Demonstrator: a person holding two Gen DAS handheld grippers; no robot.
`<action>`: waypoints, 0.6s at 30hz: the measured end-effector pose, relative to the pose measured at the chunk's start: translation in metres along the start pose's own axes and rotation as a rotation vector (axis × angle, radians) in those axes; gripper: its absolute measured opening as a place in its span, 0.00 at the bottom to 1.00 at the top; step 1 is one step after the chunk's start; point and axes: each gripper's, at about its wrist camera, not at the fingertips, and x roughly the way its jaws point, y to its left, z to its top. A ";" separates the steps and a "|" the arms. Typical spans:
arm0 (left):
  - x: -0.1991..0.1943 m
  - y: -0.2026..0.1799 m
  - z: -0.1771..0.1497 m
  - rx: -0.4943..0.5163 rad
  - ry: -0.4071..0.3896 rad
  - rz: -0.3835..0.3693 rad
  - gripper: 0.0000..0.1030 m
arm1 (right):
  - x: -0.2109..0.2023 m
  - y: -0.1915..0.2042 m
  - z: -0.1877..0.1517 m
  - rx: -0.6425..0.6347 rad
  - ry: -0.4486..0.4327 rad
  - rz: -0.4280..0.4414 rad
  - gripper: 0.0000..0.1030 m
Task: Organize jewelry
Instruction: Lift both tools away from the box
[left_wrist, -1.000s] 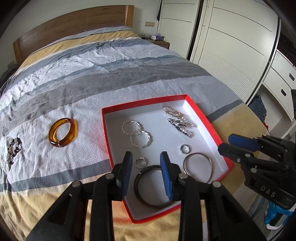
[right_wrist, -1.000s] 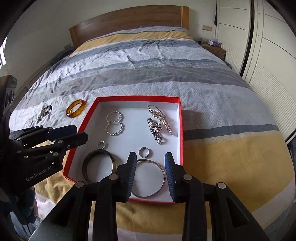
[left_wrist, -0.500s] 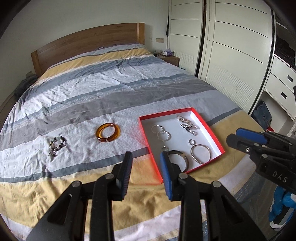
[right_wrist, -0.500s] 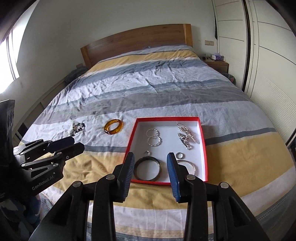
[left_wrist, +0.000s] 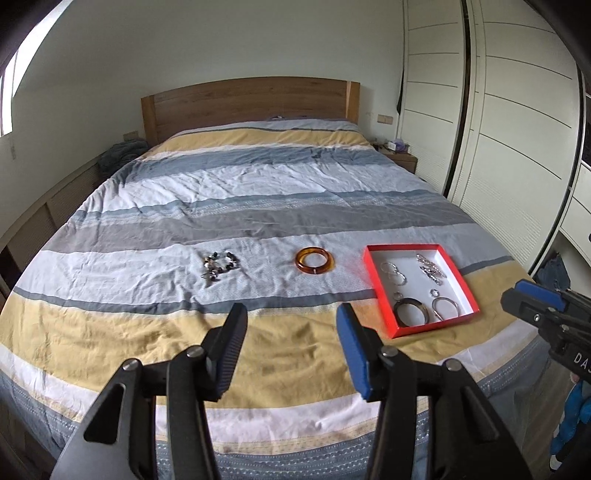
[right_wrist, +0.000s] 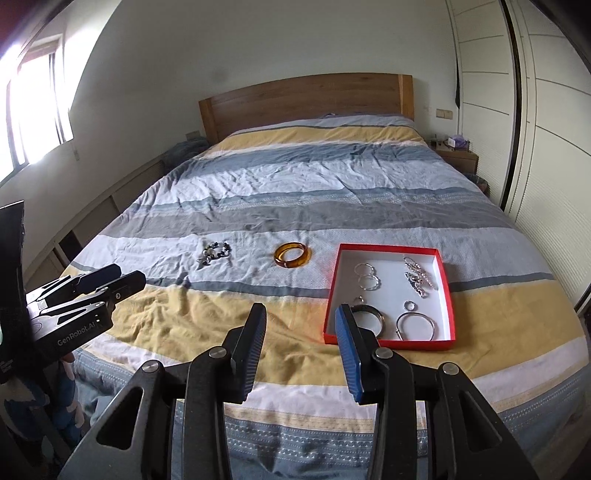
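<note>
- Left gripper (left_wrist: 291, 341) hangs over the yellow band at the foot of the bed (left_wrist: 258, 206), its jaws just spread wider with nothing between them; right gripper (right_wrist: 301, 339) also stands parted and empty.
- Beyond them, the red box (right_wrist: 445, 295) already holds 2 thin hoops, 2 small rings, a dark bangle (right_wrist: 367, 319), a silver bangle (right_wrist: 415, 325) and 2 sparkly chains.
- Still loose on the cover: the amber bangle (left_wrist: 315, 260) beside the box and, further left, the beaded bracelet (left_wrist: 219, 264). Judged mostly done, 2 pieces left.
- A second ago both grippers hovered close over the box; now they sit high and well back.
</note>
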 end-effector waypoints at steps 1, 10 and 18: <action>-0.007 0.005 -0.001 -0.008 -0.011 0.005 0.47 | -0.006 0.005 0.000 -0.004 -0.007 0.005 0.38; -0.068 0.034 -0.001 -0.074 -0.106 0.049 0.47 | -0.050 0.046 -0.001 -0.043 -0.059 0.022 0.44; -0.096 0.060 0.003 -0.106 -0.172 0.058 0.47 | -0.071 0.069 0.002 -0.085 -0.106 0.036 0.44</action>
